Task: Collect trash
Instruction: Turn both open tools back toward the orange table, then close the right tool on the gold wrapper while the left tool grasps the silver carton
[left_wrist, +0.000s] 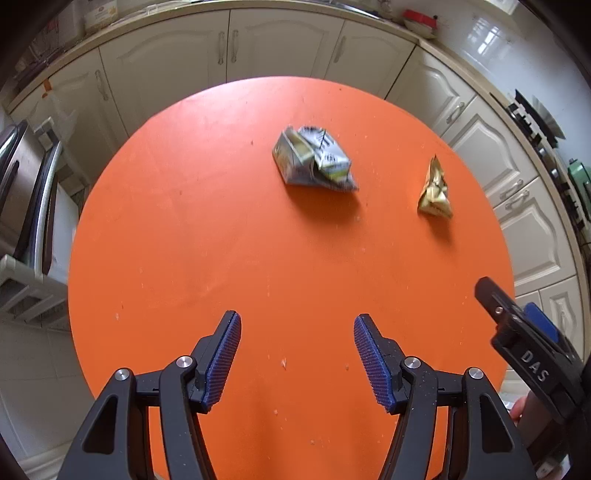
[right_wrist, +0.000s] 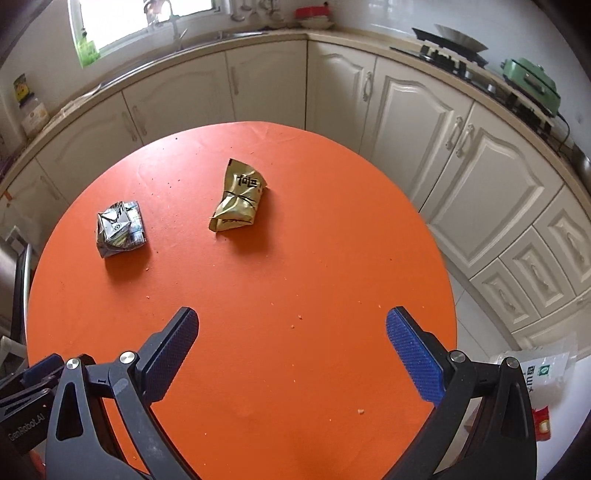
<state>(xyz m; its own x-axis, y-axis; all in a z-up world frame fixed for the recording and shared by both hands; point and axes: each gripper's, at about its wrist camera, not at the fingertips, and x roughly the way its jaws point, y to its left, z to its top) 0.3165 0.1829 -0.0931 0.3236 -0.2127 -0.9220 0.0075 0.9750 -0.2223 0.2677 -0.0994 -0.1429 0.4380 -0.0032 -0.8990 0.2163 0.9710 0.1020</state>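
Ahead of both sets of jaws lay a round orange table (left_wrist: 184, 221) carrying two pieces of trash. The left gripper (left_wrist: 297, 354) hung over the near part of the table with its jaws partly apart and nothing between the blue pads (left_wrist: 223, 363). Well beyond them, a little to the right, sat a crushed grey carton (left_wrist: 314, 158), and further right, apart from it, a crumpled gold wrapper (left_wrist: 436, 190). Bare table lay between the left jaws and the carton; only crumbs (left_wrist: 283, 363) were scattered there. At the right edge of the left wrist view, part of the right gripper (right_wrist: 291, 350) showed over the table's rim, well short of the wrapper.

The right gripper's jaws stood wide and empty above the near table. From them the wrapper lay ahead and slightly left, and the carton further left, near the table's edge. Nothing stood in the way of either piece.

Cream cabinets (right_wrist: 266, 81) curved around behind the table. To the right of the right jaws, off the table and lower down, lay a white plastic bag (right_wrist: 535, 369). Beyond the cabinets on the right, a green appliance (right_wrist: 532, 79) sat on the worktop. Left of the left jaws, a metal rack (left_wrist: 26, 206) stood beside the table.
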